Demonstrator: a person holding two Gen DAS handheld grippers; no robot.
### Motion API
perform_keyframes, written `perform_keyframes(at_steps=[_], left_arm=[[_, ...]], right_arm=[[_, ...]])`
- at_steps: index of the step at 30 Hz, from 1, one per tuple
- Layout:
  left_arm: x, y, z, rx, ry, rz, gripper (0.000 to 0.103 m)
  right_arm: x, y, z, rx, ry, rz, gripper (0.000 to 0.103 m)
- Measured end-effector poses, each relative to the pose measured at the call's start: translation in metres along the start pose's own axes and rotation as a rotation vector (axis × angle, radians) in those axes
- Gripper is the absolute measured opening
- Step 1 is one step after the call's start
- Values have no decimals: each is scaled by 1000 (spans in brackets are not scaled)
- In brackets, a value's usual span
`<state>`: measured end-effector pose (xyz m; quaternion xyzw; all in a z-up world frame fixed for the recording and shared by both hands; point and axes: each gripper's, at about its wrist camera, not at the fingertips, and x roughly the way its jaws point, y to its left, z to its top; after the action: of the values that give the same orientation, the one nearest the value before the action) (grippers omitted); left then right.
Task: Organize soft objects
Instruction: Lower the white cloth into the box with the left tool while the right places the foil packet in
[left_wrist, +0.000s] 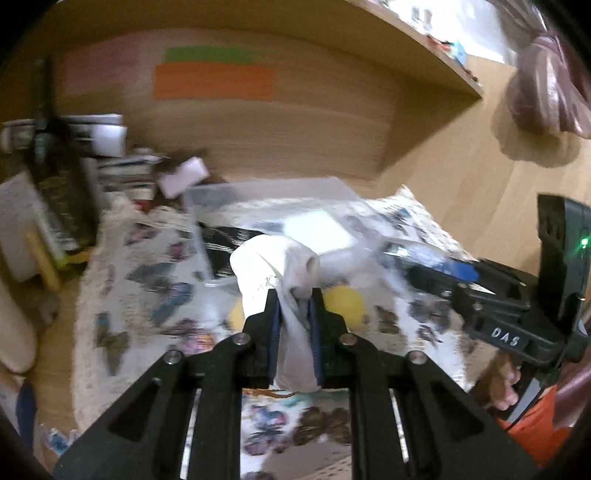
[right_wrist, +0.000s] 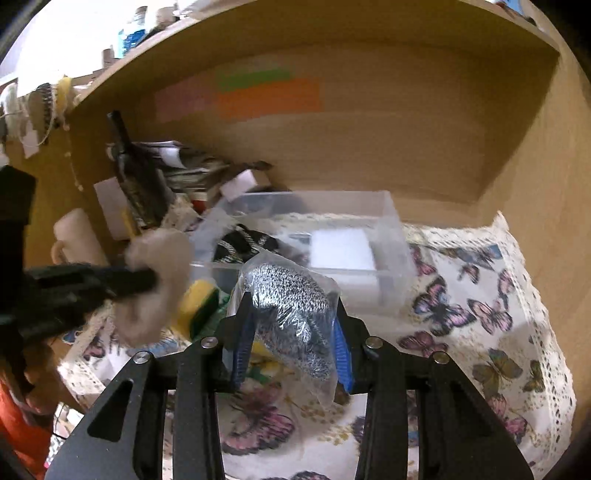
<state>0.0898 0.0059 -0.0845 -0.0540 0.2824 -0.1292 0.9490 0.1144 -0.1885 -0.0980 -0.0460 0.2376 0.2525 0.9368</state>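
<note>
My left gripper (left_wrist: 294, 295) is closed on a white cloth (left_wrist: 275, 266). The cloth is pinched between the two blue pads (left_wrist: 275, 328), and its long axis runs along my fingers: one end hangs down toward me under the pads, the other end rises away from me and bunches into a soft lump above the tips. It looks pale, almost cream, with a few faint marks on the front that I cannot read.

My right gripper (right_wrist: 294, 299) is closed on a bagged scrubber (right_wrist: 291, 314). This is a grey, glittering metal-wool pad inside a clear plastic bag. Its long axis also follows my fingers, a little tilted, with the rounded top pointing away from me and the loose end of the bag hanging under the pads.

Under both tools lies a butterfly cloth (right_wrist: 480, 295), white with pink and blue butterflies and a lace edge. On it, just beyond my left tips, I see a yellow sponge (left_wrist: 343, 302); in the right view it shows a dark green side.

Farther is a clear plastic box (right_wrist: 388, 229), with a white block (right_wrist: 341, 249) and something black-and-white striped inside. Behind the box is a wooden shelf wall (right_wrist: 369, 147) with an orange strip (right_wrist: 269, 98) and a green one above.
</note>
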Motion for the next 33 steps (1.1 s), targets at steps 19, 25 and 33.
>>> perform_keyframes(at_steps=[19, 25, 33], left_arm=[[12, -7, 65, 33, -135, 109, 14], [32, 5, 90, -1, -147, 148, 14], [76, 21, 109, -30, -105, 195, 14]], right_arm=[[19, -19, 47, -5, -57, -42, 34], [30, -32, 70, 8, -72, -55, 34], [69, -34, 79, 1, -11, -48, 35]])
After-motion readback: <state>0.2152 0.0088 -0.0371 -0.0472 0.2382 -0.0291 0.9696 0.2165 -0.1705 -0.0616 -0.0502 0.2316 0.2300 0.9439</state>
